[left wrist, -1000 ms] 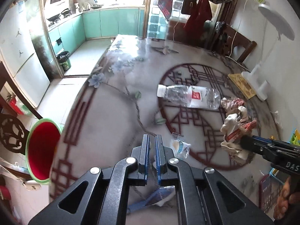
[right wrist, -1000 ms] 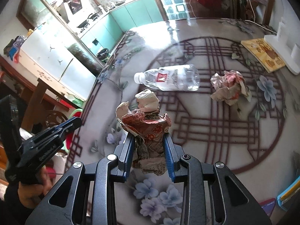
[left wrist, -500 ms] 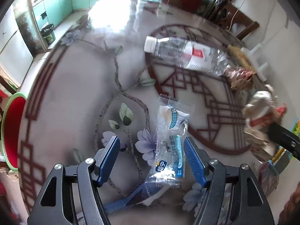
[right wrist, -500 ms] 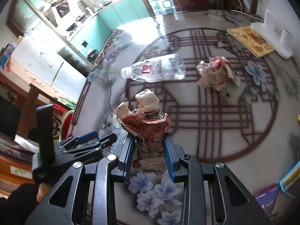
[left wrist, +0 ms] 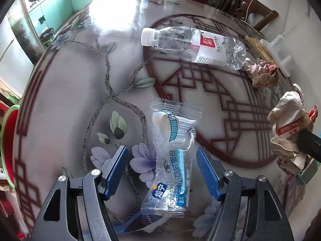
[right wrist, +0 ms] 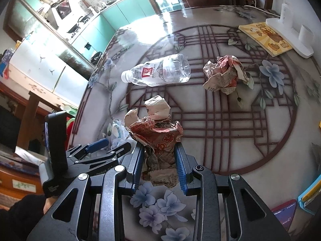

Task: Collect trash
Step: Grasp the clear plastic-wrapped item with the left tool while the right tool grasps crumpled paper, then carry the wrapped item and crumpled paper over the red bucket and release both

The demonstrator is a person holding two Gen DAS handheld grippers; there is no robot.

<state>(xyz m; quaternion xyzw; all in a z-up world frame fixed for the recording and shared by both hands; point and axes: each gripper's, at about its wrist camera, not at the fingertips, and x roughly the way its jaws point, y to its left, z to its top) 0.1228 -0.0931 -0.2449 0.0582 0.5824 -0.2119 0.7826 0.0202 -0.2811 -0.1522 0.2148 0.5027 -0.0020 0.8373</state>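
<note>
My left gripper (left wrist: 162,161) is open, its blue pads on either side of a clear plastic wrapper (left wrist: 172,154) with blue print that lies on the table. My right gripper (right wrist: 159,160) is shut on a crumpled red-and-white paper wad (right wrist: 158,132), also seen at the right edge of the left wrist view (left wrist: 289,132). An empty clear water bottle (left wrist: 192,46) lies on its side farther back; it also shows in the right wrist view (right wrist: 158,71). A second crumpled paper wad (right wrist: 224,74) lies to the right of the bottle.
The round patterned glass table (right wrist: 230,120) holds a yellow book (right wrist: 264,38) and a white lamp base (right wrist: 291,38) at the far right. A red bin with a green rim (left wrist: 8,140) stands beyond the table's left edge. A blue brush (left wrist: 132,225) lies under the wrapper.
My left gripper opened and moved forward and down over the plastic wrapper. My right gripper kept its hold on the paper wad and drifted a little left.
</note>
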